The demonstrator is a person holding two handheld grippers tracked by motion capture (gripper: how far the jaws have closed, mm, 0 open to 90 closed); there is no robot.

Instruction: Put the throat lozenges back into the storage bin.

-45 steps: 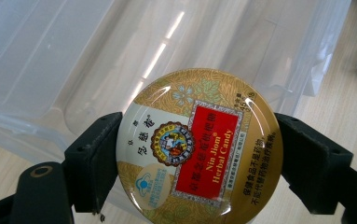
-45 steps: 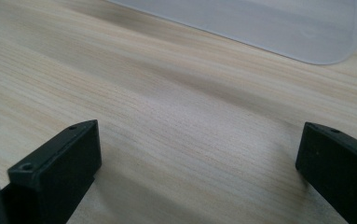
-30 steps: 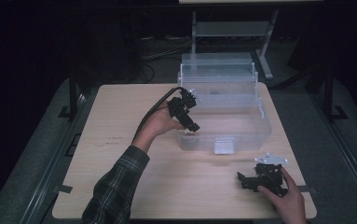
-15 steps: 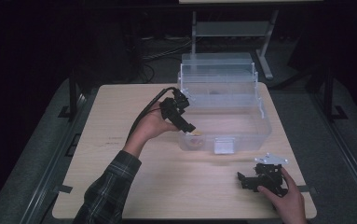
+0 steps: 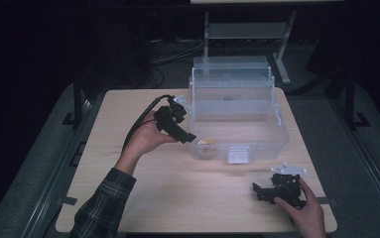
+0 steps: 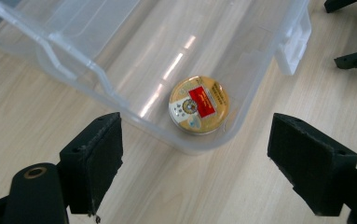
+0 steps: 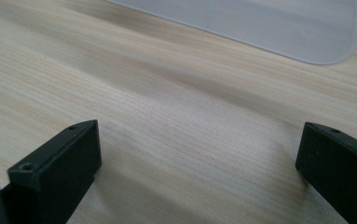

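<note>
The round gold tin [image 6: 199, 104] with its red label lies flat in the near left corner of the clear plastic bin [image 5: 277, 130]. The left gripper [image 5: 190, 138] hovers just left of that corner, jaws wide apart and empty. The right gripper [image 5: 258, 190] rests on the wooden table [image 5: 177, 188] near its right edge, jaws spread.

A glossy round tin [image 6: 199, 104] lies in a clear smooth plastic bin [image 6: 97, 70] on matt pale-wood table [image 6: 36, 116].

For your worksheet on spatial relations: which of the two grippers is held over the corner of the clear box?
The left gripper, jaws open above the round tin; the right gripper is low near the table's edge.
</note>
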